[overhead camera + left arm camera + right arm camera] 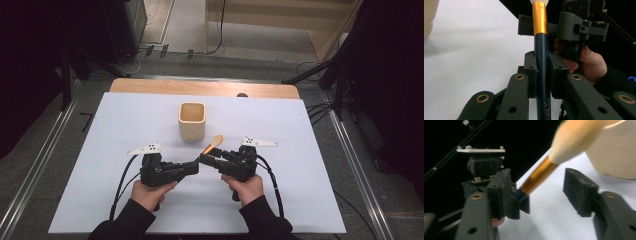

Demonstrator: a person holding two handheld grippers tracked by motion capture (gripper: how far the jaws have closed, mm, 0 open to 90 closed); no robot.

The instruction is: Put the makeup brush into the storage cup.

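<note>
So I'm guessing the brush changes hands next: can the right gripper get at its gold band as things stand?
Probably yes. The right gripper already has its jaws open either side of the brush, at the gold band, with nothing between. The left gripper grips the dark handle lower down, clear of that spot.

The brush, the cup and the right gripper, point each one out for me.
brush [541, 57], left gripper view, on its dark handle.
cup [192, 125], high view, on its front wall.
right gripper [541, 188], right gripper view, midway between its fingertips.
</note>
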